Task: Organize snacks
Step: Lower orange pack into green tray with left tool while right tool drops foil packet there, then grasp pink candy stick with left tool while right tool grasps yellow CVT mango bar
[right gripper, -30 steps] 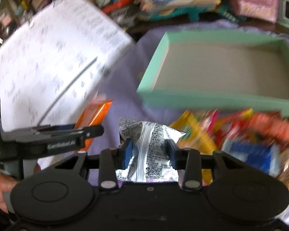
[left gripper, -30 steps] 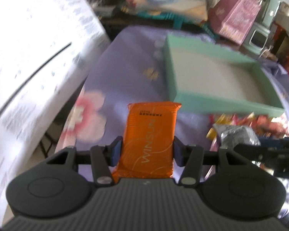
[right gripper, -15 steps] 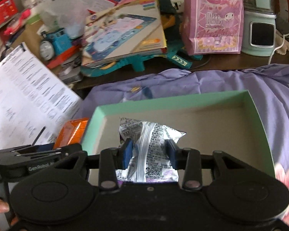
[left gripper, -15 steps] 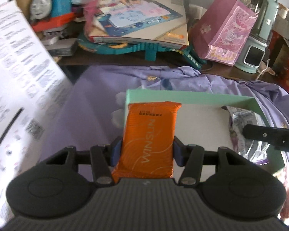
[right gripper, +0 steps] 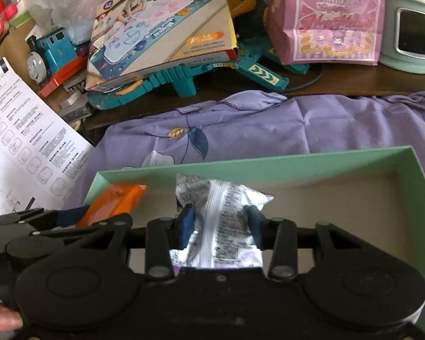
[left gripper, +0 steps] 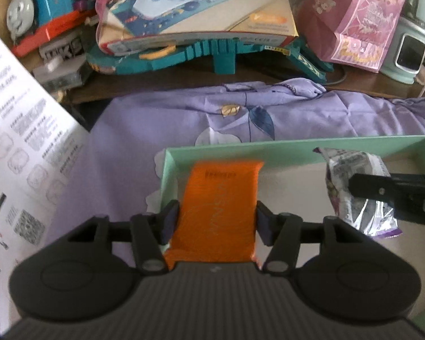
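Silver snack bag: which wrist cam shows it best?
Right wrist: the silver snack bag sits centred between the right gripper fingers, print side up, over the green box. Left wrist shows it at the frame edge, partly behind a finger.

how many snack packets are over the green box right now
2. The orange packet sits between the left gripper fingers at the green box left end; the silver packet is between the right gripper fingers, mid-box. Others may be out of view.

Light: dim, soft daylight.
Glare: on the white sheet (left gripper: 19, 130).
Blur: slight motion blur.
Edges: fisheye bending, dark corners.
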Motion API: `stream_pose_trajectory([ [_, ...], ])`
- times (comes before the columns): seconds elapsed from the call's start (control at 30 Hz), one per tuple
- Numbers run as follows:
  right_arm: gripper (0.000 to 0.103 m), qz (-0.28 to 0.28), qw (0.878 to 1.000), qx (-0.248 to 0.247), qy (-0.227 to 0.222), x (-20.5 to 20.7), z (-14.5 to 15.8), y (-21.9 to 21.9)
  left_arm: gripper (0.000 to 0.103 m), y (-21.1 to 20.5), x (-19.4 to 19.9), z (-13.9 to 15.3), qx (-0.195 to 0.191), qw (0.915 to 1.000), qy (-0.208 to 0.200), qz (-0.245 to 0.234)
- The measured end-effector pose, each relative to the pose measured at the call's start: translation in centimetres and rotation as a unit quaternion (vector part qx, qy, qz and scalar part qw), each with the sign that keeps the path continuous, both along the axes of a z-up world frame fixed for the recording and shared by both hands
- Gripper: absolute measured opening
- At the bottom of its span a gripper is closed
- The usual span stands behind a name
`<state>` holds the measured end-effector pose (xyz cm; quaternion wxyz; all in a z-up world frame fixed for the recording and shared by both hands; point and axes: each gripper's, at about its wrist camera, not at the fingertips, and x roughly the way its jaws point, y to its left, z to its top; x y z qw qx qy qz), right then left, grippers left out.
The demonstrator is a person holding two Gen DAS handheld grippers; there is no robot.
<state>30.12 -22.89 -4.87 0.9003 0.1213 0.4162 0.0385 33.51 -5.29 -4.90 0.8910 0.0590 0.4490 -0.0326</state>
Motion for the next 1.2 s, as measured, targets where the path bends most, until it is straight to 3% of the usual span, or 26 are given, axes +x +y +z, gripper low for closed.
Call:
stream_pose_trajectory([
  [0.03, 0.075, 0.0, 1.0, 0.002, -0.001, 0.0, -0.1, 0.0, 0.082, -0.1, -0.1, 0.1, -0.004, 1.0, -0.002, -0.006],
  [0.1, 0.095, -0.005, 1.0, 0.005, -0.011, -0.4, 0.2, 0.1, 0.093, -0.2, -0.5, 0.3, -0.019, 0.9997, -0.006, -0.015],
  [0.2, 0.096, -0.012, 1.0, 0.001, -0.017, -1.0, 0.9, 0.0, 0.103, -0.6, -1.1, 0.6, -0.004, 0.9998, -0.017, -0.008],
  [0.3, 0.103, -0.017, 1.0, 0.002, -0.018, -1.9, 1.5, -0.1, 0.103, -0.7, -1.8, 1.0, 0.001, 0.9998, -0.019, -0.007],
  [0.57, 0.103, -0.016, 1.0, -0.004, -0.022, -5.5, 3.8, 0.0, 0.103, 0.0, -4.9, 2.6, -0.015, 0.9999, -0.008, 0.0],
  [0.8, 0.103, -0.016, 1.0, 0.003, -0.019, -10.3, 5.1, 0.0, 0.103, 0.7, -10.0, 3.8, -0.029, 0.9995, -0.001, -0.009],
  [1.07, 0.103, 0.002, 0.997, -0.031, -0.064, -17.8, 5.4, 0.7, 0.103, 1.5, -17.1, 3.1, -0.039, 0.9988, 0.022, -0.022],
  [1.2, 0.103, 0.006, 0.999, -0.022, -0.048, -20.4, 5.0, 0.7, 0.103, 1.6, -20.5, 2.2, -0.038, 0.9982, 0.037, -0.03],
])
